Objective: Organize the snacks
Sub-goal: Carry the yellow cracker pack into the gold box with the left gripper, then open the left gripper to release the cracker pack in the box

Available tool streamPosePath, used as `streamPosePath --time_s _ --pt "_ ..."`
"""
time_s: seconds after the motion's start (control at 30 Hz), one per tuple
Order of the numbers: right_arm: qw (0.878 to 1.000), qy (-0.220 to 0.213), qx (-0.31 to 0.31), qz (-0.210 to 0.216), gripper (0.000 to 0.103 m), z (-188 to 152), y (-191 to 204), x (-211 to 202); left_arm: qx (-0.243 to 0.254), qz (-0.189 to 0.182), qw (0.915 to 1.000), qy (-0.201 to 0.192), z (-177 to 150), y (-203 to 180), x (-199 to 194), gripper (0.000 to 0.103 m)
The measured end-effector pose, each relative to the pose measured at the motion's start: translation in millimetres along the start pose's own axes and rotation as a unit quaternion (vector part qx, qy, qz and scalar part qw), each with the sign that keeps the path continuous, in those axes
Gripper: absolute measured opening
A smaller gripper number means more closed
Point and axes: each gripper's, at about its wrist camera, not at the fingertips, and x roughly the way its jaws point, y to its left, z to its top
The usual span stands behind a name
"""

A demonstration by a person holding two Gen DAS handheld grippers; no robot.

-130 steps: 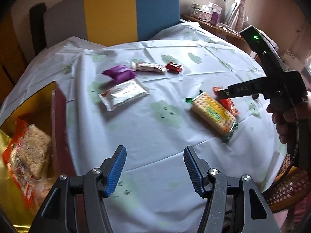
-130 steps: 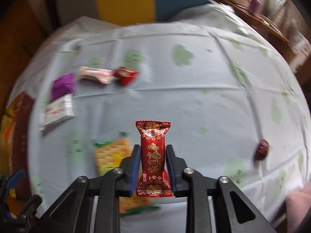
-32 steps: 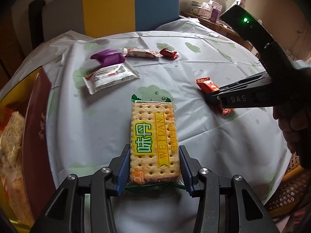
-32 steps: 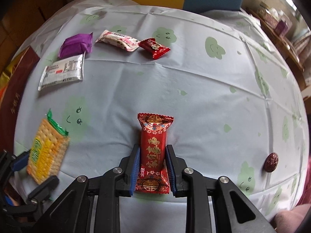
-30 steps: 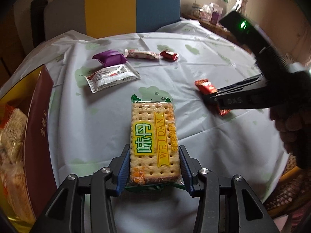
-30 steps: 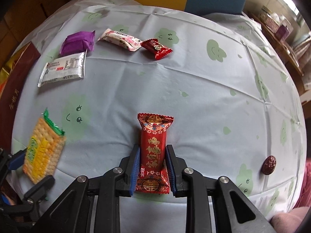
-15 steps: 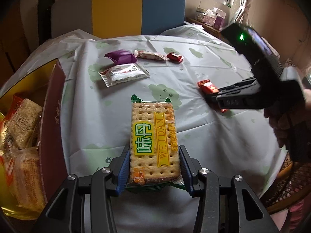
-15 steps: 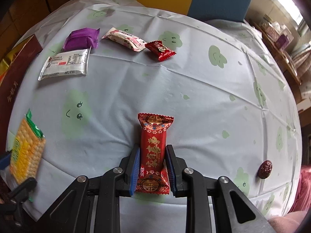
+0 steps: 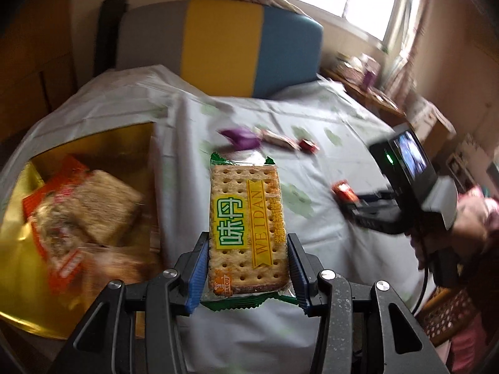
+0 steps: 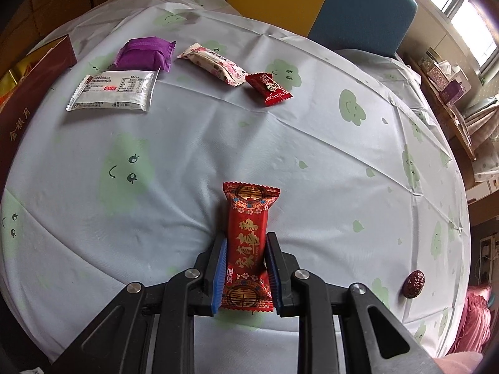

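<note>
The left tongs [image 9: 248, 272] have carried the cracker pack [image 9: 246, 230] toward the box [image 9: 93, 155]; right tongs [image 10: 246, 275] grip a red candy [image 10: 248, 243]. Four snacks remain near the counter's [image 10: 312, 155] far edge.

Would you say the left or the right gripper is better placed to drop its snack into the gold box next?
Left. The left gripper holds the cracker pack right beside the open gold box; the right gripper, gripping the red candy, sits farther away.
</note>
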Motion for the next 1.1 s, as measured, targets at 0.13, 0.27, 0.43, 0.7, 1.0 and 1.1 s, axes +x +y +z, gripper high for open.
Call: streamPosePath --time_s 0.13,0.27,0.43,0.7,1.0,1.1 --pt "1.0 0.0 -0.001 -0.001 0.024 0.3 -0.1 0.4 -0.058 0.043 0.9974 -0.009 7.8 46.6 -12.2 0.047" --pt "1.0 0.0 -0.004 -0.003 0.024 0.5 0.9 0.3 -0.099 0.108 0.989 -0.018 8.8 89.0 -24.1 0.047" --pt "1.0 -0.002 -0.011 -0.008 0.024 0.2 3.0 -0.1 -0.15 0.172 0.9733 -0.018 2.9 138.1 -33.6 0.047" --pt "1.0 -0.003 -0.01 -0.01 0.024 -0.7 3.5 -1.3 -0.216 0.222 0.9508 -0.006 -18.7 192.6 -37.1 0.048" --pt "1.0 -0.004 -0.008 -0.012 0.024 -0.6 3.4 -1.2 -0.238 0.255 0.9368 0.017 -35.9 219.5 -25.4 0.048" --pt "1.0 -0.004 -0.007 -0.012 0.024 -0.8 3.1 -1.2 -0.237 0.262 0.9356 0.016 -36.8 219.0 -22.8 0.048"
